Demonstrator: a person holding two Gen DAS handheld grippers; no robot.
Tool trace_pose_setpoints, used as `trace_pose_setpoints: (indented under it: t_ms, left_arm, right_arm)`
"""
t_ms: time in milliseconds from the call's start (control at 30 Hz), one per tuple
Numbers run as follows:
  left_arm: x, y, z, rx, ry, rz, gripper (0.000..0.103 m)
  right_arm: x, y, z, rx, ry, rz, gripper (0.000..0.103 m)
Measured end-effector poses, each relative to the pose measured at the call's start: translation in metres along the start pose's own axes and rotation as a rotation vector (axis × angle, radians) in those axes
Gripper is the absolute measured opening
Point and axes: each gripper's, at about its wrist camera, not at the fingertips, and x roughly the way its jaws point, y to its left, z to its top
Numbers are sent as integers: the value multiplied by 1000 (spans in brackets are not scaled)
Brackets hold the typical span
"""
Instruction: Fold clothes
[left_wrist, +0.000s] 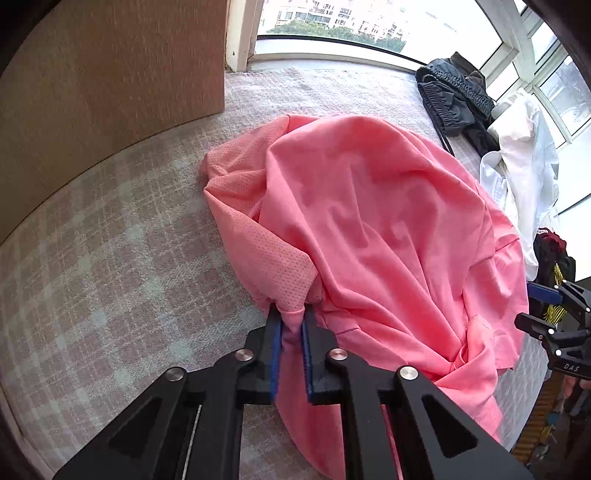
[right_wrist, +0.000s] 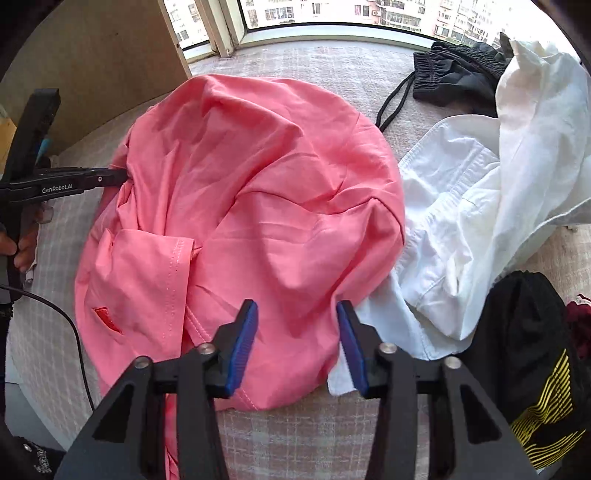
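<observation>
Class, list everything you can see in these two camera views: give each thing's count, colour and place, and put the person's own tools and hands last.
Pink garment: one, crumpled, centre of the checked cover.
White garment: one, heaped right of the pink one.
Dark shorts: one, black with drawstring, far right by the window.
Black garment: one, yellow stripes, near right.
Checked cover: one, pale pink-grey, under everything.
Brown panel: one, far left.
Window: buildings outside, at the back.
Left gripper: black, blue pads, pinching the pink garment's edge.
Right gripper: black, blue pads, open over the pink garment.
Left hand: holding the left gripper's handle.
</observation>
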Motion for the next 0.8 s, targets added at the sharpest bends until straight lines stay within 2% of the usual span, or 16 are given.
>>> trace_pose_setpoints:
  t_ms: [33, 133, 267, 333, 433, 533, 600, 667, 700, 733, 767, 800]
  left_arm:
    - [-2, 2, -2, -5, -8, -12, 5]
    - [-22, 10, -14, -33, -46, -63, 4]
    - [-75, 24, -44, -43, -122, -67, 4]
    - [-111, 36, -72, -57, -162, -53, 4]
    - [-161, 46, -125, -84, -181, -6, 4]
    - [-184, 49, -195, -116, -102, 26, 4]
    - [-175, 43, -245, -155, 13, 27, 8]
    - [-165, 41, -286, -193, 110, 31, 9]
    - [-162, 42, -300, -212, 143, 34, 9]
    - [-164, 46, -303, -228, 141, 40, 9]
    - [-167, 50, -305, -245, 139, 46, 9]
    - [-170, 53, -305, -254, 130, 53, 13]
  right_arm:
    - [-1, 3, -1, -17, 0, 25, 3]
    - [-26, 15, -4, -79, -46, 39, 2]
    - [-79, 23, -17, -150, -118, 33, 2]
    - [-105, 22, -29, -177, -139, 12, 2]
    - [-119, 4, -57, -185, -90, -77, 2]
    - [-101, -35, -97, -111, 58, -196, 2]
    - [-84, -58, -121, -79, 151, -283, 2]
    - [-81, -72, -128, -12, 163, -263, 3]
    - [-86, -73, -122, 24, 128, -221, 3]
    - [-90, -71, -116, 44, 92, -174, 9]
    - [-93, -62, -106, 33, 57, -116, 25]
    - [-96, -52, -95, 13, 16, -60, 37]
